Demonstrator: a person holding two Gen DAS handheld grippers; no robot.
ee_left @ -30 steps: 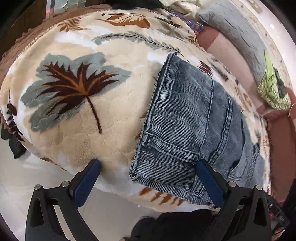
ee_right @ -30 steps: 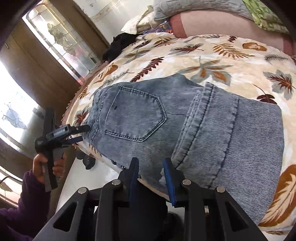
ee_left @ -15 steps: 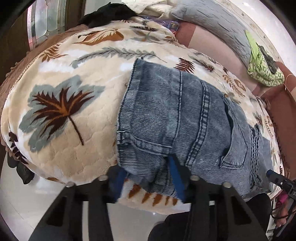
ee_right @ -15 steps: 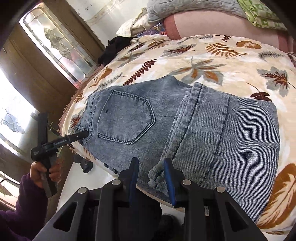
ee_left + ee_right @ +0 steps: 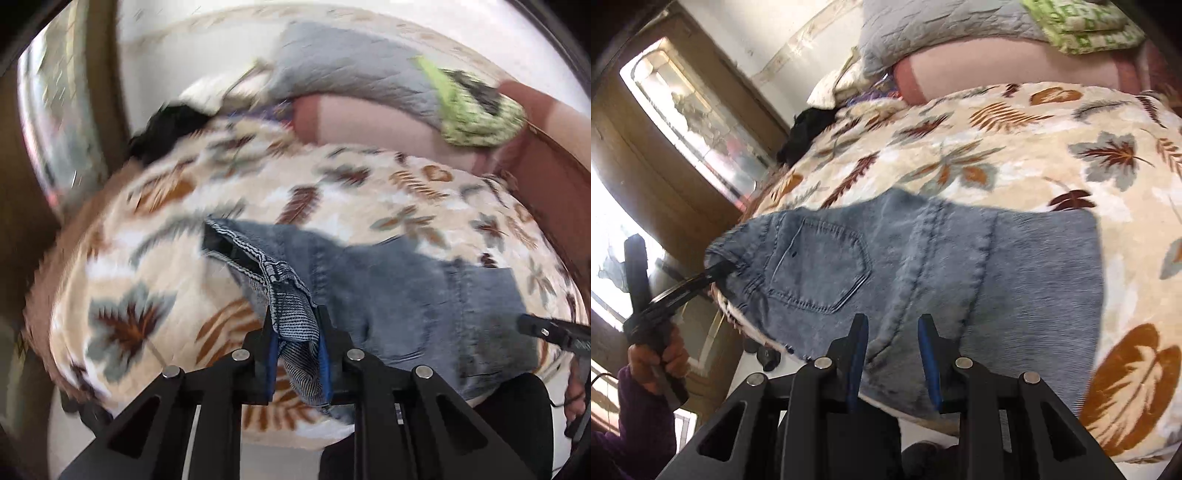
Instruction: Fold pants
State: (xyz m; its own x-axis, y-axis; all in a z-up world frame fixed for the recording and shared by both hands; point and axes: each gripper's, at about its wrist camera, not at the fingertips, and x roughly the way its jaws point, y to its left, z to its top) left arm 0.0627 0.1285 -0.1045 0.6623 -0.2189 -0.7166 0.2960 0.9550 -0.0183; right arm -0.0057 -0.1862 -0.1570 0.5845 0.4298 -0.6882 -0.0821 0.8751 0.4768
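Folded blue denim pants (image 5: 923, 266) lie on a cream leaf-print blanket (image 5: 1015, 147) on a bed. My left gripper (image 5: 297, 347) is shut on the pants' near edge (image 5: 295, 317) and holds it lifted off the blanket; the view is blurred. It also shows in the right wrist view (image 5: 716, 273), gripping the waist end at the left. My right gripper (image 5: 892, 343) has its jaws a little apart over the pants' near edge, with denim between the pads; whether it pinches the cloth is unclear. Its tip shows in the left wrist view (image 5: 532, 326).
A grey quilted pillow (image 5: 942, 33), a green patterned cloth (image 5: 1082, 22) and a pink bolster (image 5: 1015, 70) lie at the bed's far end. A black garment (image 5: 809, 129) sits at the far left corner. A wooden glass-paned cabinet (image 5: 683, 122) stands left.
My left gripper closed on the pants' edge and lifted it, swinging toward the far end. The right gripper stayed at the near edge, with its jaws a little wider.
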